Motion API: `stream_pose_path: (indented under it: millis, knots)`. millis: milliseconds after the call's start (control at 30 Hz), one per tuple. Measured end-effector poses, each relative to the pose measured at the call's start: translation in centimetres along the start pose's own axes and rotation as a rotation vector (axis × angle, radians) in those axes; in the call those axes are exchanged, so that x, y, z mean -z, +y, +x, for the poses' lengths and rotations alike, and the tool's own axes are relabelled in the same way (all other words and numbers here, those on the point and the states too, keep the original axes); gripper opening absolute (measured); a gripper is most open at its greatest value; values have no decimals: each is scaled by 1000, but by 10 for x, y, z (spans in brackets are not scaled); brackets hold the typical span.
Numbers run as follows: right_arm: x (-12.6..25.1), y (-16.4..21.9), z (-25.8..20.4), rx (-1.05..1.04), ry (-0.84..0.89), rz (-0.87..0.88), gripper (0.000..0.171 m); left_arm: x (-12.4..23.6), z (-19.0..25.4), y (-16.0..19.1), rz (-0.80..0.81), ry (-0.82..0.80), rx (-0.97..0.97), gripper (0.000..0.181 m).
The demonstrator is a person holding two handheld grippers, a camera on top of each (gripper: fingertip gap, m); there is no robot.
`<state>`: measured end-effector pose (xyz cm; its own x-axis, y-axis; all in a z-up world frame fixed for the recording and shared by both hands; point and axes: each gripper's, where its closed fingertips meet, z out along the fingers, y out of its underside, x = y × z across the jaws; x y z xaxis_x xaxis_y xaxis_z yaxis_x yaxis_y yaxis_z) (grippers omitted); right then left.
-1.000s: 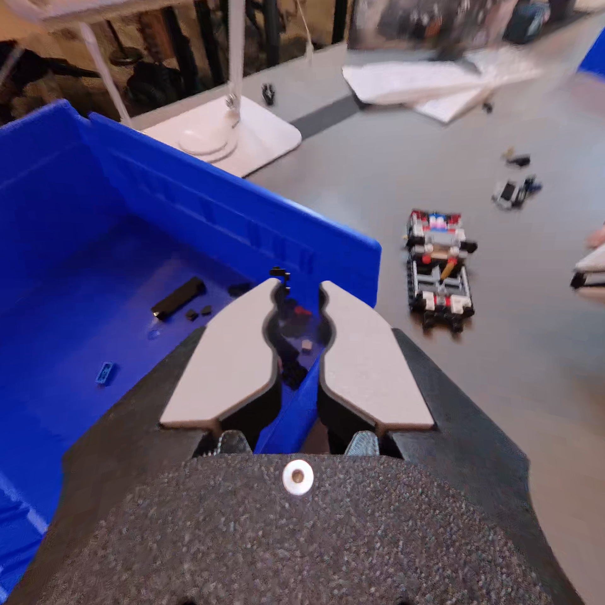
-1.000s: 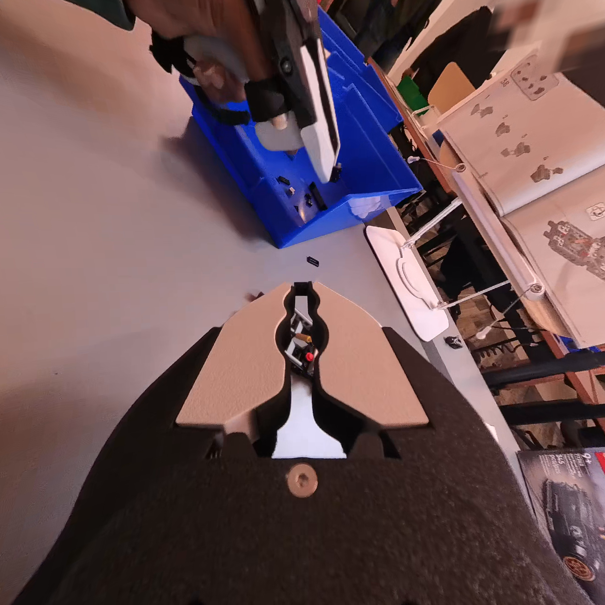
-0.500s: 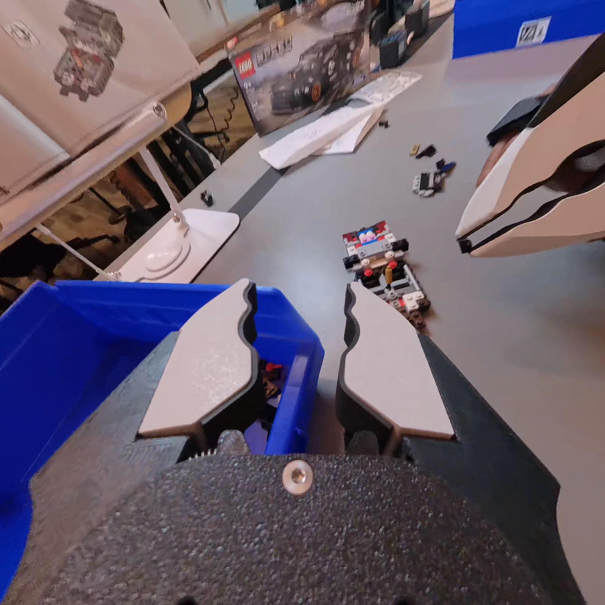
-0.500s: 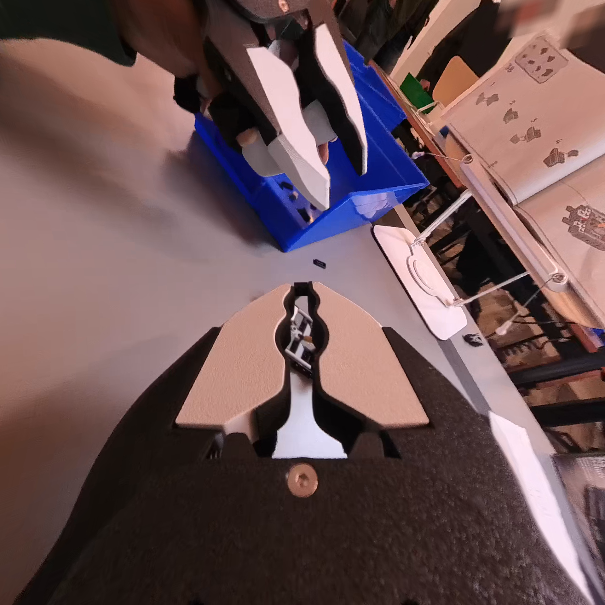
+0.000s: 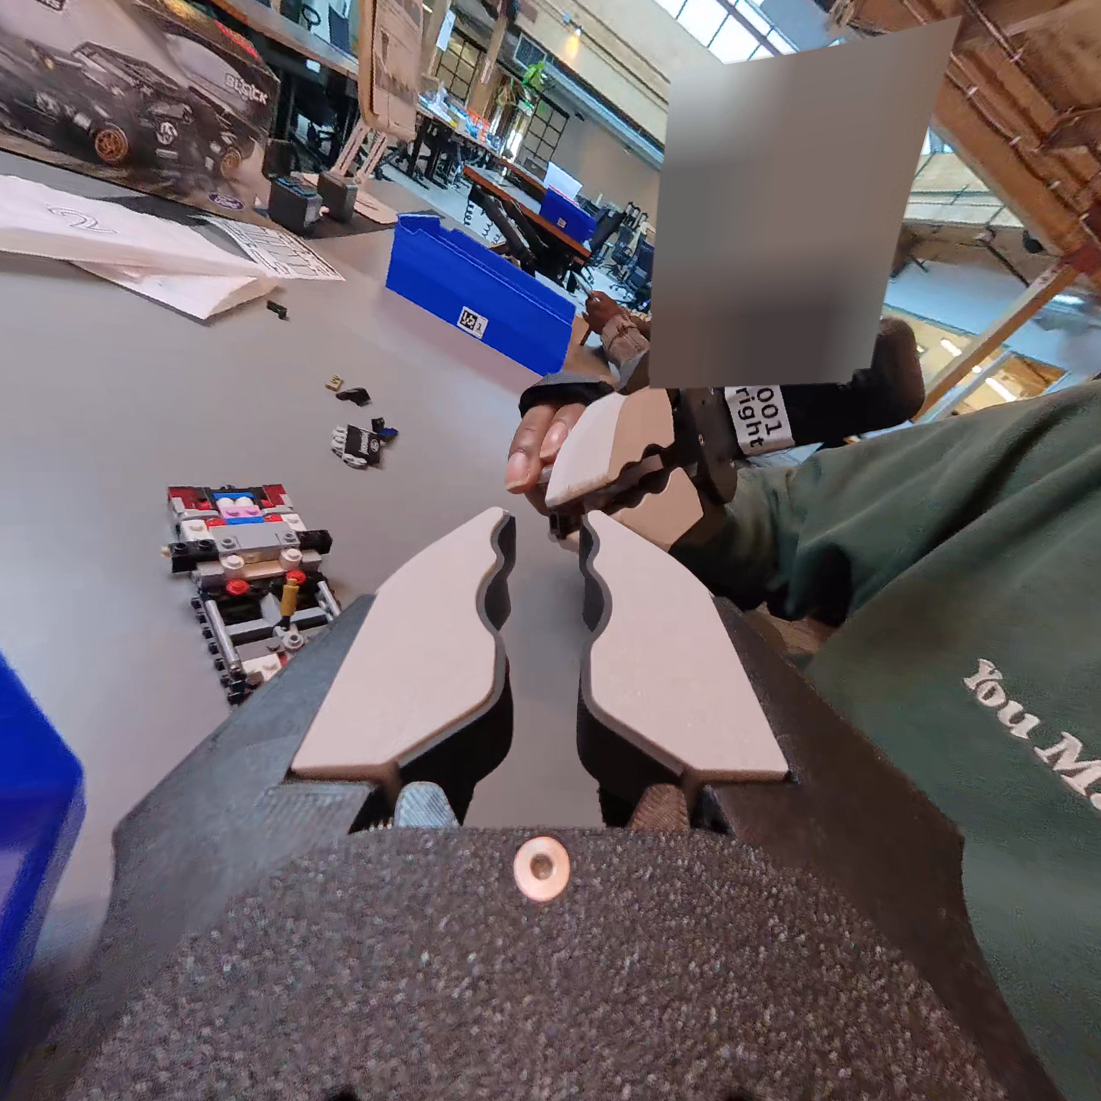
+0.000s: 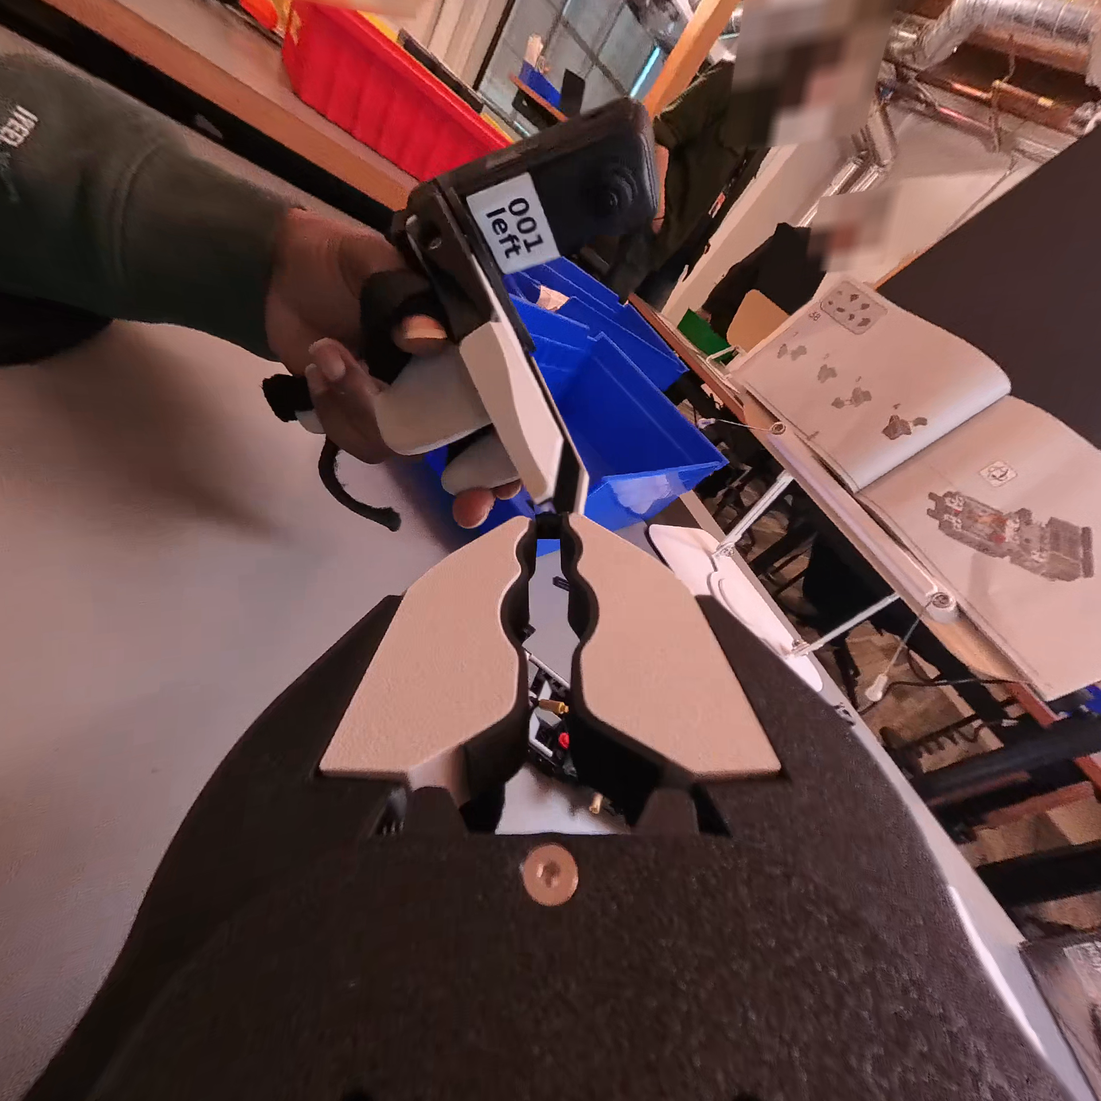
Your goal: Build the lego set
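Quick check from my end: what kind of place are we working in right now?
Probably a large shared workshop or maker space. Long rows of worktables run back under a high ceiling with skylights, blue parts bins sit on the grey table, and a half-built brick car lies near an open instruction booklet.

matt grey tabletop (image 5: 149,369), glossy blue plastic bin (image 6: 643,429), grainy black tongs body (image 5: 536,983), smooth pale pads (image 5: 429,649)

left tool (image 5: 542,524) open | right tool (image 5: 560,527) pinching small black piece (image 5: 557,523) | brick chassis (image 5: 253,572) left
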<state>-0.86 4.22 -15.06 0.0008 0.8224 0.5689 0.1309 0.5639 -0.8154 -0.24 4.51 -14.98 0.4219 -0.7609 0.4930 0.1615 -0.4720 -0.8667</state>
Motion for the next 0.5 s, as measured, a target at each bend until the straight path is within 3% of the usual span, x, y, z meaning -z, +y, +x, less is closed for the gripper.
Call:
stream_pose_path:
  millis: [333, 433, 500]
  knots:
    - [-1, 0, -2, 89, 20, -15, 7, -3, 6, 6, -66, 14, -17, 4]
    - [-1, 12, 8, 27, 43, -70, 15, 15, -15, -11, -26, -166, -107, 4]
    - [-1, 25, 19, -57, 55, -111, 23, 47, -53, -30, 15, -453, -170, 3]
